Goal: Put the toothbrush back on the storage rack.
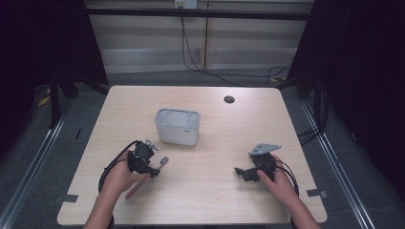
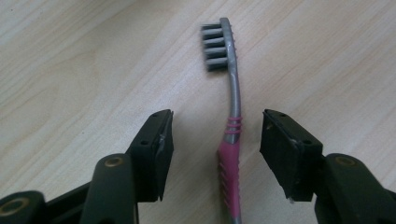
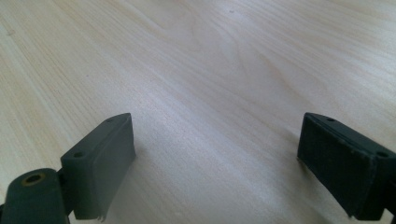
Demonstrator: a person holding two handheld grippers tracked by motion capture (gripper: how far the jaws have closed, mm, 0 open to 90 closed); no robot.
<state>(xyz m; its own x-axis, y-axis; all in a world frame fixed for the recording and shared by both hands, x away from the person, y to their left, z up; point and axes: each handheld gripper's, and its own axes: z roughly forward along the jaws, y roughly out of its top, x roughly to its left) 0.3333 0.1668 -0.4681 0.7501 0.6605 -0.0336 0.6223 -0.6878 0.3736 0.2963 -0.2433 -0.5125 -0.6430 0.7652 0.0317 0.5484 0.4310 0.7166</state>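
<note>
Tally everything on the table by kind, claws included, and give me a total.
Toothbrush, pink and grey: 1
Container, grey, lidded: 1
Claws, left claw and right claw: 2
Total: 4

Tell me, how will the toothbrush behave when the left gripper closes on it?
The toothbrush looks thin and light, so it should lift easily. Its ribbed pink handle probably resists slipping. Lying flat on the table, the narrow handle may twist if the pads close unevenly.
</note>
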